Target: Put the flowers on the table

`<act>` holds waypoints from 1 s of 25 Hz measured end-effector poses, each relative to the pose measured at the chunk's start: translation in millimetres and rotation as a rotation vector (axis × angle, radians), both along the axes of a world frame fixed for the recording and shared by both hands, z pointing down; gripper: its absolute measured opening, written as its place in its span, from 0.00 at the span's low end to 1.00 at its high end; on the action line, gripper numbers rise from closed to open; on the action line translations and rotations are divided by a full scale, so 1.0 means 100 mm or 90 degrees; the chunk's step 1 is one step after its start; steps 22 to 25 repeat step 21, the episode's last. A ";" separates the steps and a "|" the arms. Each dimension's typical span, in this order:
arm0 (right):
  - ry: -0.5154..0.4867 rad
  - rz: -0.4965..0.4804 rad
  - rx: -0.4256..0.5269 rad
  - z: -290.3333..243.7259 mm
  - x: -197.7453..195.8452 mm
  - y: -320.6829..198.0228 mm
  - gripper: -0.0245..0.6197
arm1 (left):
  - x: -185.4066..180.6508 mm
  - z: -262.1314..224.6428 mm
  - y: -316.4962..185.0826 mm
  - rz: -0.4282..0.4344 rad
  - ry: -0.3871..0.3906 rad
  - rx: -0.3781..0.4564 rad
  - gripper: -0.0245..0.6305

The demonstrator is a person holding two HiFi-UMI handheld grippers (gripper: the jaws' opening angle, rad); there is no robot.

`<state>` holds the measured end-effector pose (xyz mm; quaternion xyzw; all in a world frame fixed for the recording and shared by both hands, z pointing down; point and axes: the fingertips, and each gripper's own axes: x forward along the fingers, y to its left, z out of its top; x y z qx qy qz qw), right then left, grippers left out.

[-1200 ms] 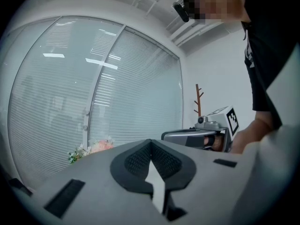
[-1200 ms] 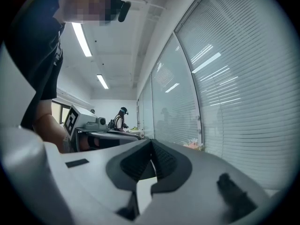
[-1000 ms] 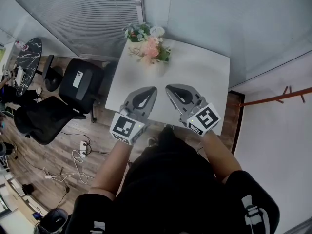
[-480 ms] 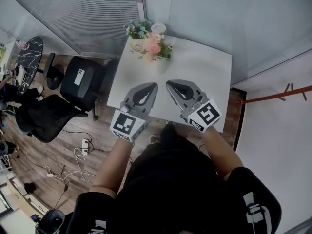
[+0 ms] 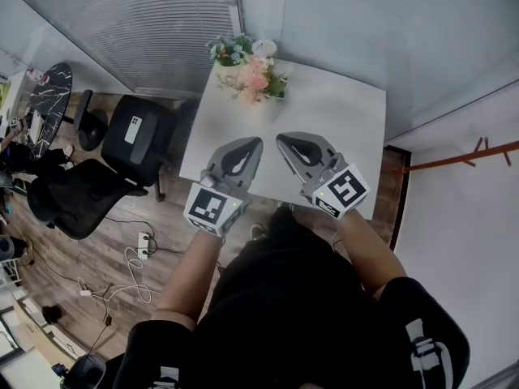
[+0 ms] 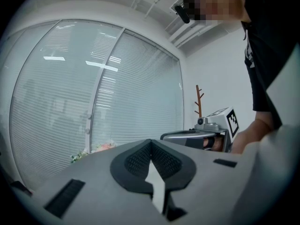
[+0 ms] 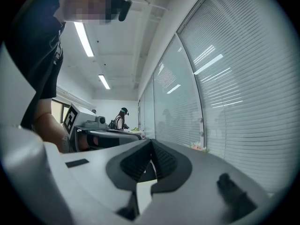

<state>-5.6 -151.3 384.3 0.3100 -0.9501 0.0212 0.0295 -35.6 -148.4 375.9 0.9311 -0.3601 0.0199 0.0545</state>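
Observation:
A bunch of pink, white and green flowers [image 5: 247,70] lies at the far left corner of the white table [image 5: 340,112]. Both grippers hover side by side over the table's near edge, well short of the flowers. My left gripper [image 5: 256,143] is shut with nothing in it, and so is my right gripper [image 5: 280,143]. In the left gripper view the jaws [image 6: 150,142] meet, and the flowers [image 6: 96,149] show small beyond them at the left. Seen from the right gripper view, the jaws [image 7: 151,143] meet too, with the flowers [image 7: 199,147] far off at the right.
Two black office chairs [image 5: 134,140] [image 5: 65,197] stand left of the table on the wood floor, with a power strip and cables [image 5: 138,250] nearby. Glass walls with blinds close the far side. A wooden coat rack [image 5: 454,160] is at the right.
Both grippers hold their place; only the head view has shifted a little.

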 end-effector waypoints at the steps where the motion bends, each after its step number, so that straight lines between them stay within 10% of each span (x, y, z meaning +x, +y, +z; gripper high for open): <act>1: 0.000 0.000 0.000 0.00 0.00 0.00 0.07 | 0.00 0.00 0.00 -0.001 0.000 0.000 0.06; 25: -0.001 0.005 -0.004 0.06 0.03 -0.01 0.07 | 0.03 0.05 -0.02 0.001 -0.003 -0.003 0.06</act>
